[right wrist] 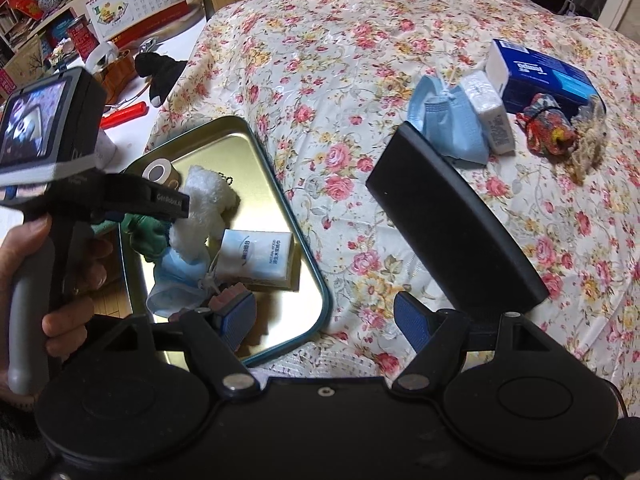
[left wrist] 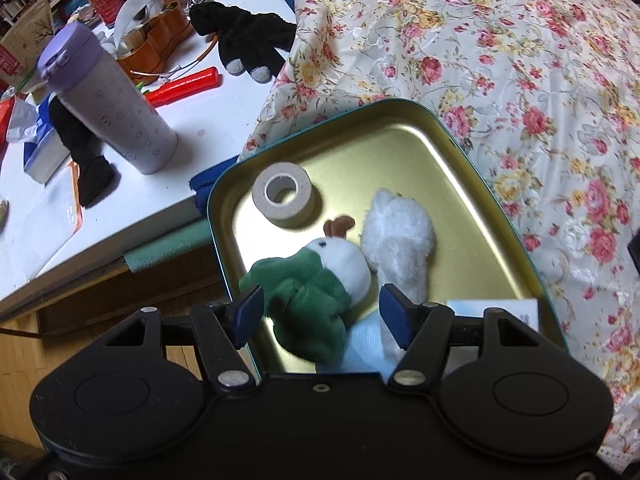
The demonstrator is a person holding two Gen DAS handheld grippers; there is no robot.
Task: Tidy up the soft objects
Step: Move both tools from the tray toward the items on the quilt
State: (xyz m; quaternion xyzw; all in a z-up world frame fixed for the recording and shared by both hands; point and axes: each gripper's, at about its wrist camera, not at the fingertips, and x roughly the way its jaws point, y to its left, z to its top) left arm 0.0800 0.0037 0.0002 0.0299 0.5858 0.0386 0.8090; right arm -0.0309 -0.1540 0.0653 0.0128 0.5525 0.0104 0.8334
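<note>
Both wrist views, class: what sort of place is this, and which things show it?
Probably a lived-in home room: a floral cloth covers the work surface, a cluttered white table holds a purple bottle, and a desk calendar stands behind.

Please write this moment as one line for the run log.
left gripper: open above green plush | right gripper: open, empty | tin tray: plushes, tape roll, tissue pack, mask | outside: blue mask

1. Gold-lined, teal-rimmed metal tray [right wrist: 308,264]: one.
2. Plush toys: two, one green-and-white [left wrist: 320,280], one fluffy white [left wrist: 400,236].
3. Pale blue face masks: two [right wrist: 180,276] [right wrist: 452,120].
4. White tissue packs: two [right wrist: 260,260] [right wrist: 490,110].
5. Beige tape roll [left wrist: 284,194]: one.
6. Blue tissue box [right wrist: 544,76]: one.
7. Black rectangular case [right wrist: 452,216]: one.
</note>
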